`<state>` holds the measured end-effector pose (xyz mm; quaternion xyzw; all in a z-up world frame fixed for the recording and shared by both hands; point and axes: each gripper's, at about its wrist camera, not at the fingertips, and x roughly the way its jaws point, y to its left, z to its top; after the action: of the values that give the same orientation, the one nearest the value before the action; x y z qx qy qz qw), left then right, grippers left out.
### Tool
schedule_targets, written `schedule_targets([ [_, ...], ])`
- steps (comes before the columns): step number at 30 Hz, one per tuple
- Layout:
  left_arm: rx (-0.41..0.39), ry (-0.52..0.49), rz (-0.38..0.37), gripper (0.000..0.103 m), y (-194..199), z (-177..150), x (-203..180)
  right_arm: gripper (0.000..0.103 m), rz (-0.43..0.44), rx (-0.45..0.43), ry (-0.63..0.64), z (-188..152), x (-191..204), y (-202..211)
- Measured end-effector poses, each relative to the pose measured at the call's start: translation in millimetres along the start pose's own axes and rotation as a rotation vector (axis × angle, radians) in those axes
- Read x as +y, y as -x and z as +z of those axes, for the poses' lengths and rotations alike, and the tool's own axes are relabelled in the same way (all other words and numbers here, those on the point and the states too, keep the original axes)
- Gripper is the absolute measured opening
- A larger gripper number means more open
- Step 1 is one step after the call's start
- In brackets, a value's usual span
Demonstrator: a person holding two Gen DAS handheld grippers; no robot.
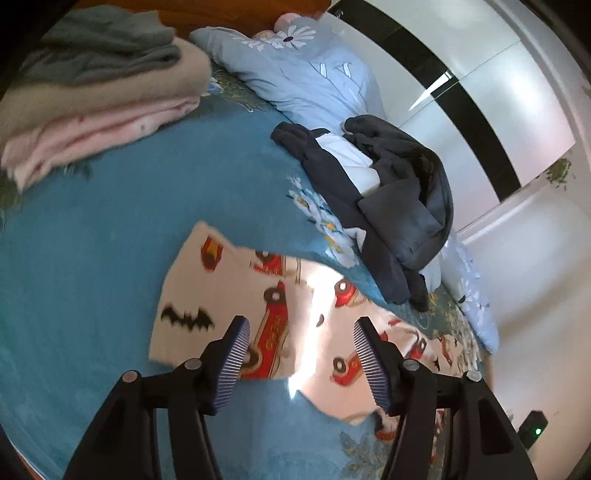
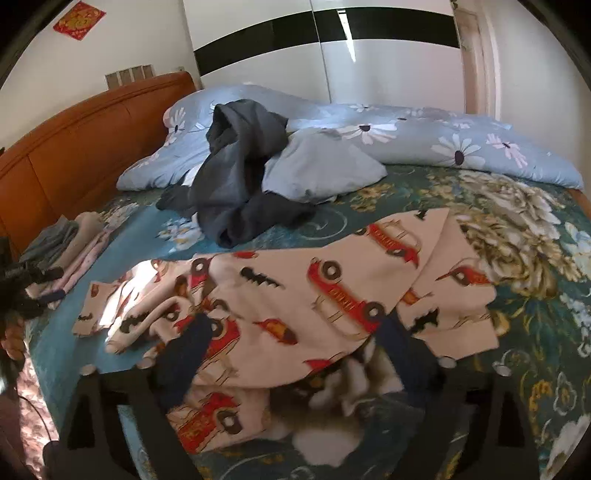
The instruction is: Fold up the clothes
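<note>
1. Lying flat on the bed (image 2: pixel 480 192), the car-print garment (image 2: pixel 295 295) runs lengthwise left to right in the right wrist view
2. Left tongs (image 1: pixel 301 354) stand open above it, gripping nothing
3. Right tongs (image 2: pixel 295 354) gape wide over the cloth, pads clear

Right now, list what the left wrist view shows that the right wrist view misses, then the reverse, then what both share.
Only the left wrist view: a small black device with a green light at the right edge.

Only the right wrist view: the orange headboard and a red wall decoration.

Both: the car-print garment on the blue floral bedspread, the dark garment pile, the folded stack, the black-striped wardrobe, and open claws, left and right.
</note>
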<state>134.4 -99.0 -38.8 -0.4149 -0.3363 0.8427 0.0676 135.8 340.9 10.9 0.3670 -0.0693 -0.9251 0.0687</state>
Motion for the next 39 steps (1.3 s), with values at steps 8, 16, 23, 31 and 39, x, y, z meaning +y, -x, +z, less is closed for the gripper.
schedule_targets([
  [8,-0.021,0.082,-0.056,0.065,11.7,-44.9,36.3,0.095,0.057,0.027,0.072,-2.1,41.8,-4.8],
  [16,-0.106,0.099,-0.124,0.067,31.0,-60.2,65.0,0.095,0.145,0.172,0.32,-24.3,152.4,-47.3],
  [23,-0.156,0.139,-0.203,0.067,32.5,-66.1,89.8,0.095,0.054,0.199,0.603,-61.4,228.1,-77.7],
  [31,-0.156,0.102,-0.22,0.068,29.8,-63.9,101.2,0.095,-0.292,0.066,0.79,-54.4,249.5,-119.5],
  [39,-0.137,0.08,-0.222,0.068,27.1,-62.9,101.8,0.095,-0.473,-0.1,0.695,37.1,242.2,-136.7],
])
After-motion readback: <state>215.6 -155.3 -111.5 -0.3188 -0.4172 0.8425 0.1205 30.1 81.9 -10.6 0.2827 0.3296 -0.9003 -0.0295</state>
